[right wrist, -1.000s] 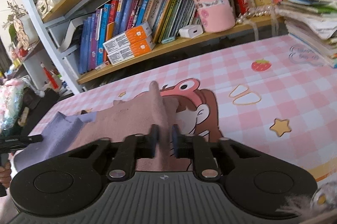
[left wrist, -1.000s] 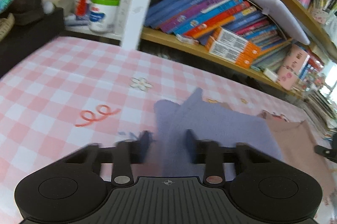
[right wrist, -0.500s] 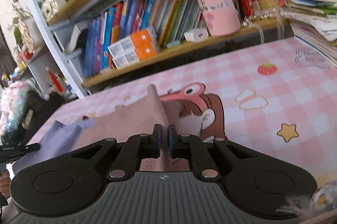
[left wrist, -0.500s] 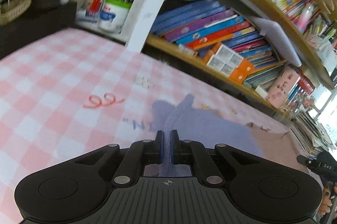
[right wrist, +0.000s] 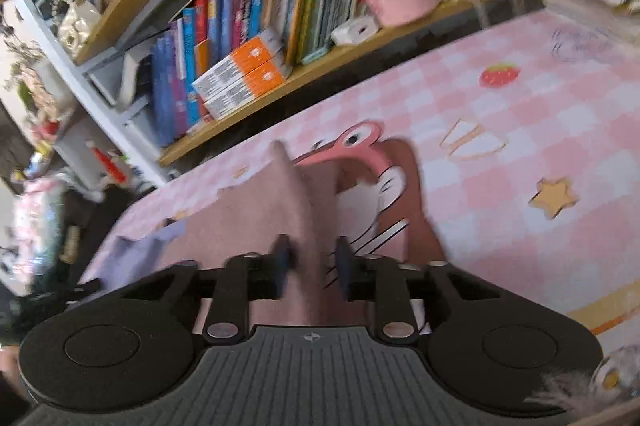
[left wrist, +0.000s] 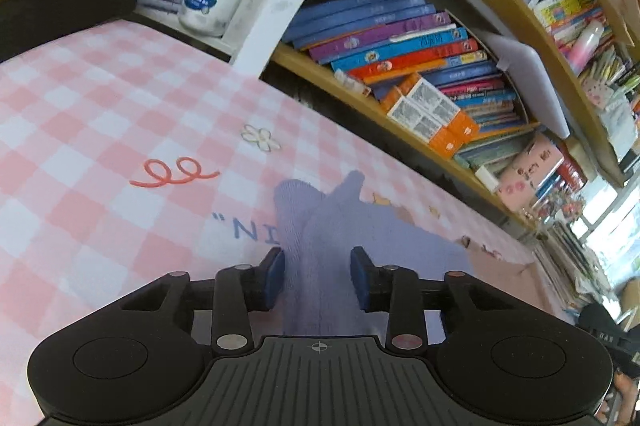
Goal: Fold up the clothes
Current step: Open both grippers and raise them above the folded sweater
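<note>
A home room: crammed bookshelves [left wrist: 420, 66], a pen pot [left wrist: 210, 0], a pink checked cartoon tablecloth [right wrist: 520, 154].

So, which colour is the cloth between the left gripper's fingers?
Lavender-blue cloth, best shown in the left wrist view.

A lavender-purple cloth [left wrist: 360, 238] lies on the pink checked table, one corner peaked up in a soft ridge. Its far side touches a dusty-pink cloth [right wrist: 256, 222], also flat but for a raised, pointed fold, which partly covers the cartoon print beneath.

Purple-and-pink cloth [left wrist: 360, 238] on checked table [left wrist: 100, 114]
</note>
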A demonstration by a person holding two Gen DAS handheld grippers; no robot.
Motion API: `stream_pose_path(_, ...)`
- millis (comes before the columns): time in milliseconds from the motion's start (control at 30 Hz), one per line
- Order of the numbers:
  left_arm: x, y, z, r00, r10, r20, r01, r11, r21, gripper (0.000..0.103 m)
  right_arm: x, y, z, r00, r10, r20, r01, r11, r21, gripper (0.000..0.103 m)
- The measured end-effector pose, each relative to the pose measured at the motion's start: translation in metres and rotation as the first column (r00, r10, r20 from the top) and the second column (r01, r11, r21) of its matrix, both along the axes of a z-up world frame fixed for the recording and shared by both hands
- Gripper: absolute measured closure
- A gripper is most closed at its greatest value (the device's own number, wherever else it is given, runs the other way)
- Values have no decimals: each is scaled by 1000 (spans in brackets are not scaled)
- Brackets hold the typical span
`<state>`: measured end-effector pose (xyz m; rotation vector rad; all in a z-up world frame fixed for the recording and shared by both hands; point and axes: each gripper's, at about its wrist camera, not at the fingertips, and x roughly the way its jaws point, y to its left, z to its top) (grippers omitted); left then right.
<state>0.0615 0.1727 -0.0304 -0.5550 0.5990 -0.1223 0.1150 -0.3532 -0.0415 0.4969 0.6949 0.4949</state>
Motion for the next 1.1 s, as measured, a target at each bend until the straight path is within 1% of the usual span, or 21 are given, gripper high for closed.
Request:
stream_pose_path(33, -1, 2, -1, 1000, -1, -7, 1, 1000, -16, 84, -2, 2, 1, 1000, 12, -6, -12, 1000, 3, 89)
stream_pose_path(100, -2, 12, -1, 1000, 6, -11, -7, 999, -41, 86, -6, 6, 2, 999, 35, -17, -35, 999, 5, 89)
stream_pose_path(200, -2, 31, 5, 998, 55, -23, -54, 998, 30, 86, -12, 22, -1, 988, 146, -42, -144, 988, 60, 91)
stream_pose_path(233, -1, 37, 6, 997, 65, -30, -64, 997, 47, 86, -14, 31, -2, 983, 181, -40, -179, 982, 57, 91)
stream_pose_path(300, -2, 48, 7, 996, 75, -40, -72, 995, 65, 86, -22, 48, 1, 974, 227, -15, -226, 974, 14, 91)
stream_pose_path(400, -18, 52, 17, 994, 111, -17, -109, 987, 116, 82, -31, 62, 2, 965, 262, -5, -262, 965, 0, 91)
stream_pose_path(467, -30, 54, 25, 990, 139, 2, -137, 979, 152, 83, -36, 68, 3, 960, 279, -4, -279, 960, 0, 91)
stream_pose_path(533, -42, 56, 32, 986, 165, 22, -166, 968, 187, 75, -42, 74, 4, 959, 284, 6, -284, 959, -15, 91)
stream_pose_path(600, -60, 57, 40, 981, 187, 54, -194, 960, 199, 72, -47, 79, 5, 954, 298, 20, -297, 954, -40, 91)
stream_pose_path(633, -70, 56, 44, 978, 199, 66, -208, 957, 202, 66, -48, 82, 6, 953, 302, 31, -300, 952, -59, 90)
stream_pose_path(733, -101, 48, 55, 970, 223, 97, -238, 951, 197, 56, -53, 88, 10, 949, 309, 67, -299, 946, -123, 85)
stream_pose_path(800, -117, 42, 57, 966, 241, 98, -255, 952, 171, 52, -57, 91, 13, 946, 308, 97, -289, 942, -168, 71)
stream_pose_path(900, -140, 35, 58, 958, 271, 91, -281, 951, 128, 49, -63, 92, 18, 939, 309, 152, -273, 937, -218, 65)
stream_pose_path(933, -144, 34, 58, 956, 281, 85, -290, 949, 125, 47, -65, 92, 20, 936, 309, 170, -266, 935, -234, 63)
stream_pose_path(1000, -149, 32, 57, 951, 300, 69, -307, 943, 130, 44, -70, 92, 24, 927, 309, 214, -251, 932, -262, 56)
stream_pose_path(1100, -153, 29, 54, 944, 327, 37, -329, 936, 126, 43, -78, 92, 31, 908, 314, 277, -228, 925, -303, 49)
